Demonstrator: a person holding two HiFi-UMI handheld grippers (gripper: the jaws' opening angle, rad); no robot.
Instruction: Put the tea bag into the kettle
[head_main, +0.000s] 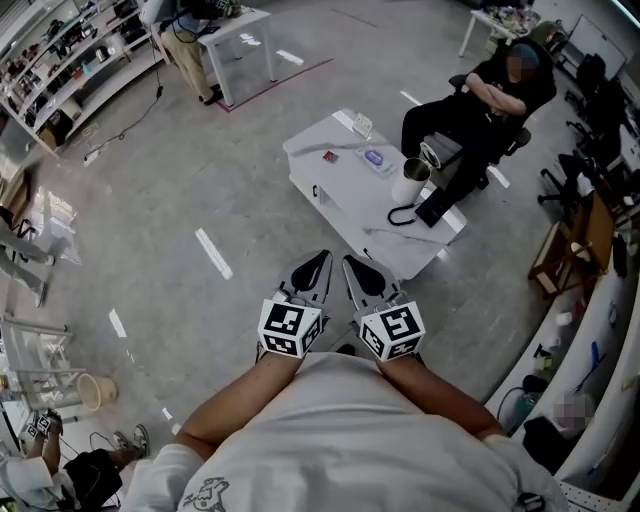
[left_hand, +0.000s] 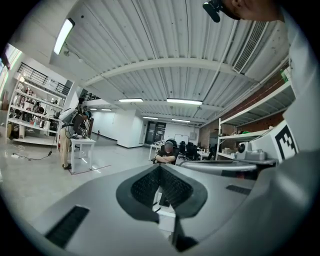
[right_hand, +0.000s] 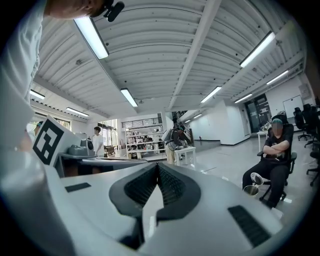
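Observation:
A low white table (head_main: 340, 195) stands on the floor ahead of me. A pale kettle (head_main: 410, 182) with an open top and a black cord stands at the table's right end; it also shows in the right gripper view (right_hand: 251, 190). A small red item (head_main: 329, 156), perhaps the tea bag, and a bluish packet (head_main: 375, 157) lie farther left. My left gripper (head_main: 322, 258) and right gripper (head_main: 350, 262) are held side by side near my chest, short of the table. Both are shut with nothing in them, as seen in the left gripper (left_hand: 160, 167) and right gripper (right_hand: 158, 167) views.
A person (head_main: 480, 110) sits in a black chair just behind the table's right end, feet near the kettle. Another person (head_main: 185, 40) stands by a white desk (head_main: 240, 40) at the far left. Shelving (head_main: 70, 70) lines the left wall. Chairs and benches (head_main: 575, 250) crowd the right.

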